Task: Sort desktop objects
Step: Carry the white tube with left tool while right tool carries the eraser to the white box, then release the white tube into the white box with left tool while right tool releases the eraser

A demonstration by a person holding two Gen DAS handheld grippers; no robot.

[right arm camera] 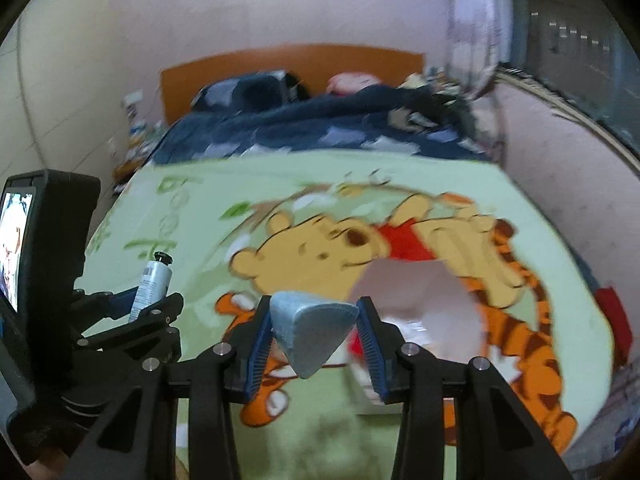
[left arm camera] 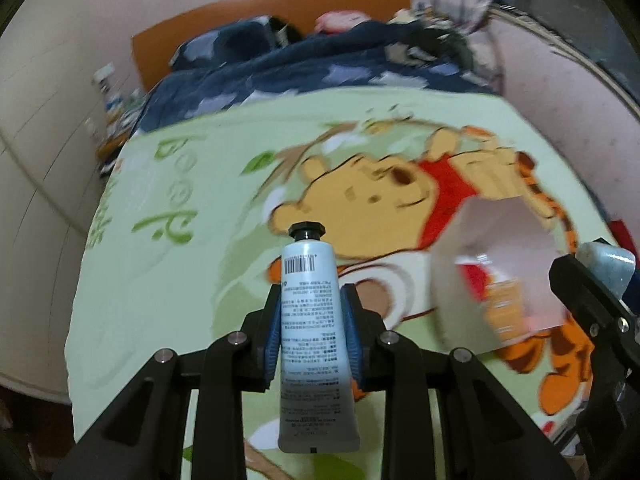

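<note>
My left gripper [left arm camera: 310, 296] is shut on a pale blue tube with a black cap [left arm camera: 310, 320], cap pointing forward, held above the green cartoon blanket [left arm camera: 160, 280]. The tube also shows in the right wrist view [right arm camera: 152, 284]. My right gripper [right arm camera: 316, 312] is shut on a light blue wedge-shaped block [right arm camera: 314, 328]; the block also shows at the right edge of the left wrist view [left arm camera: 608, 264]. An open white box [left arm camera: 500, 272] lies on the blanket to the right, with a red and orange packet [left arm camera: 496, 296] inside. The box also shows in the right wrist view [right arm camera: 420, 304], just beyond the block.
A dark blue quilt [left arm camera: 320, 68] and an orange headboard [left arm camera: 260, 8] lie at the far end of the bed. A pink wall runs along the right. Small clutter stands at the left of the bed [left arm camera: 112, 108]. The left gripper's body [right arm camera: 52, 280] is at the left of the right wrist view.
</note>
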